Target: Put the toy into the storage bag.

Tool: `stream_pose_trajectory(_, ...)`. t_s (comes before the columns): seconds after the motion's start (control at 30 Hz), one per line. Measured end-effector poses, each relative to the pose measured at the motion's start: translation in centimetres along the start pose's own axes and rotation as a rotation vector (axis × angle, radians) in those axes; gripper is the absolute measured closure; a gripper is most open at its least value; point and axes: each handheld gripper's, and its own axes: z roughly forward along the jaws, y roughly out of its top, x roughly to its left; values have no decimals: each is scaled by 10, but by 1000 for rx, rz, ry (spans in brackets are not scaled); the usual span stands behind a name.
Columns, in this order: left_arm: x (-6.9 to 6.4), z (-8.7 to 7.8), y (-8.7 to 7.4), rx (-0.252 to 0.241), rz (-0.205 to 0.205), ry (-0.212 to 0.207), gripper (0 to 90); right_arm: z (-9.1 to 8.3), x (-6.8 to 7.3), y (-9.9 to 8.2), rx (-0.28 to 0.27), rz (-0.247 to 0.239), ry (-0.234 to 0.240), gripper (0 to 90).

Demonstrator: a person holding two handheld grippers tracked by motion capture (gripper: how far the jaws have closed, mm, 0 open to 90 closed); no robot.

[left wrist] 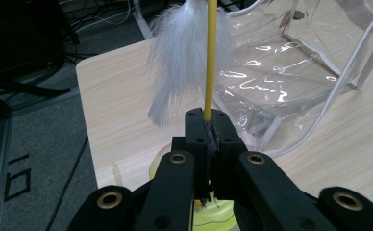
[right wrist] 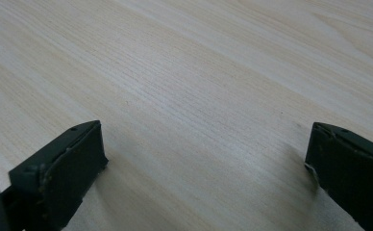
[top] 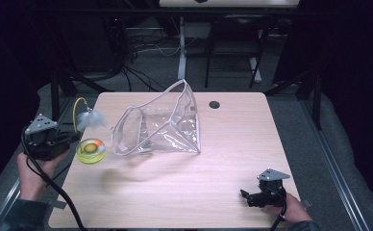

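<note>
So the left gripper (left wrist: 208, 126) has its jaws pinched tight on a thin yellow rod (left wrist: 210, 57), which sticks straight up out of the jaws in the left gripper view. A fluffy white feather tuft (left wrist: 180, 62) hangs off the rod's far end, just past the jaw tips and a bit to their left. From the high view you can see that rod (top: 77, 107) curve over like a little arch, with the tuft (top: 90, 119) dangling just ahead of the gripper (top: 71, 139), which sits at the table's left edge held by the person's left hand (top: 31, 173).

Right below the jaws there's a round yellow-green disc (top: 91, 150) with an orange spot in the middle, lying flat on the wooden table (top: 184, 192). In the left gripper view a sliver of the disc (left wrist: 213, 216) peeks out under the gripper body. Can't tell if the rod is attached to it.

Beyond the tuft, further out from the left gripper, a clear plastic bag (top: 160, 126) with white trim sits on the table, its mouth gaping toward the gripper. The bag (left wrist: 290, 62) looks empty-ish, hard to say with all the glare.

The right gripper (top: 248, 196) rests near the table's front edge, well apart from all of that, with the right hand (top: 292, 209) behind it. Its jaws are spread wide, nothing between them but bare tabletop (right wrist: 199, 96).
</note>
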Motion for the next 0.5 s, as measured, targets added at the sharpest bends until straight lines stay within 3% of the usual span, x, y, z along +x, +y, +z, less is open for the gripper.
stream_pose_trajectory(0.5, 1, -9, 21, -41, 20, 5, 879, 0, 0, 0, 1, 0, -1, 0)
